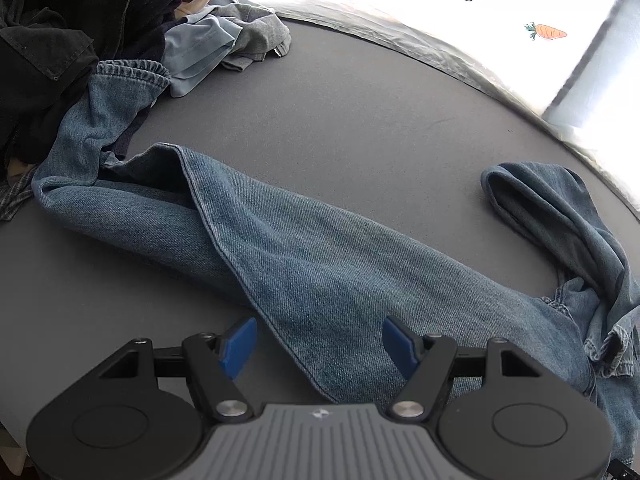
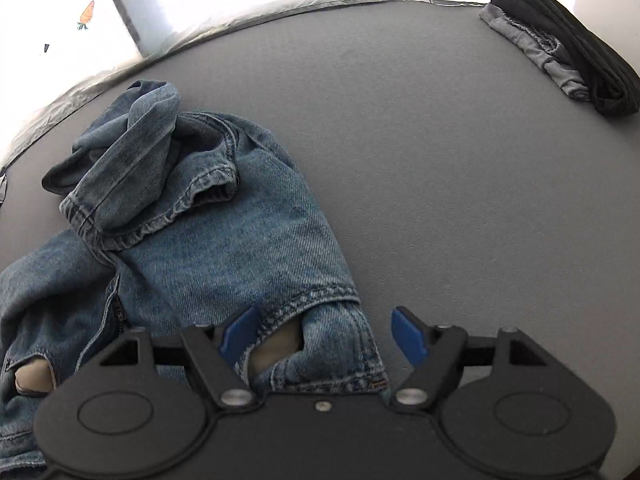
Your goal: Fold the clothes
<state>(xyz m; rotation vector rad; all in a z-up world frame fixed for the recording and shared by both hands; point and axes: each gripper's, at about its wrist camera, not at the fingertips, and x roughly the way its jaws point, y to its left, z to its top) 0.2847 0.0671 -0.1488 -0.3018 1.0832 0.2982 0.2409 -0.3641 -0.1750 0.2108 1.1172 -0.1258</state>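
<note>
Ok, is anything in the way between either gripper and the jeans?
Nothing visible. The left gripper is open directly over a leg of the jeans, and the right gripper is open over their waistband end. The pile of clothes and the folded stack lie off to the sides.

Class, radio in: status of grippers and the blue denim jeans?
Left gripper, right gripper open, empty. Blue denim jeans sprawled, unfolded, on grey table. Nothing in the way.
</note>
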